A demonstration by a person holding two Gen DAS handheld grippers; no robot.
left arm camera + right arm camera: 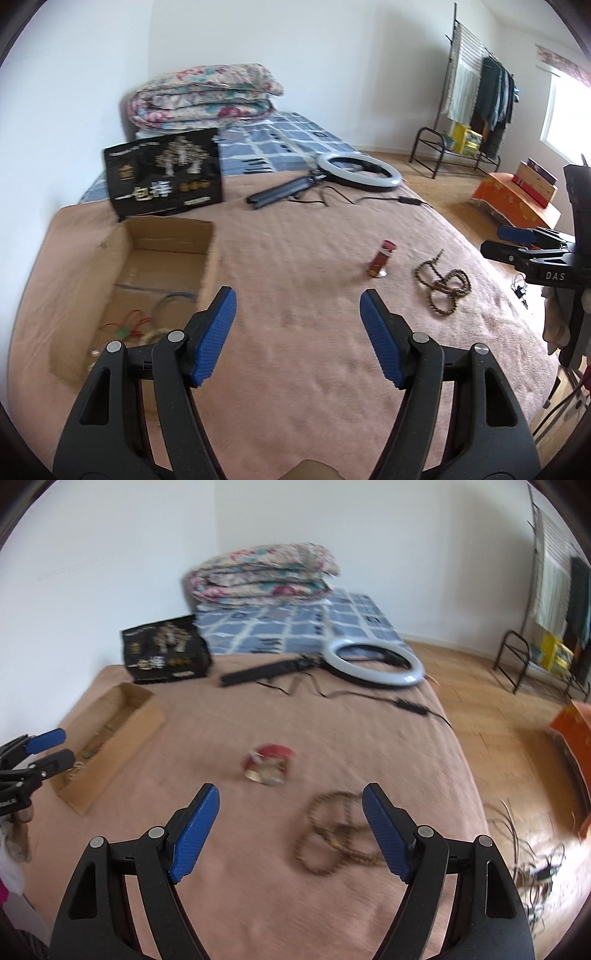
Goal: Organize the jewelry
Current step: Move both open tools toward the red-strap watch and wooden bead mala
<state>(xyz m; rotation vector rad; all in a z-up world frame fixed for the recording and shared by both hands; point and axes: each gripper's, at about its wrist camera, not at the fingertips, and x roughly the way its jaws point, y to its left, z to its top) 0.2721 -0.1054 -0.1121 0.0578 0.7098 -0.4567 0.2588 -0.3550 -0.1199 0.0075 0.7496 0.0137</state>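
Observation:
A brown bead necklace (443,286) lies coiled on the pink bedspread, and a small red and gold bracelet (381,258) rests to its left. An open cardboard box (166,236) at the left holds several pieces of jewelry, among them red cord and a thin ring. My left gripper (297,301) hovers open over bare bedspread, just right of the box. My right gripper (290,797) is open too, above the blurred necklace (332,834), with the bracelet (267,764) a little farther off. Nothing sits between either pair of pads.
A black printed bag (166,171) stands behind the box. A ring light (360,171) with a folded stand and cable lies farther back. Folded quilts (207,96) top a blue checked sheet. A clothes rack (476,96) and orange box (517,199) stand on the floor at right.

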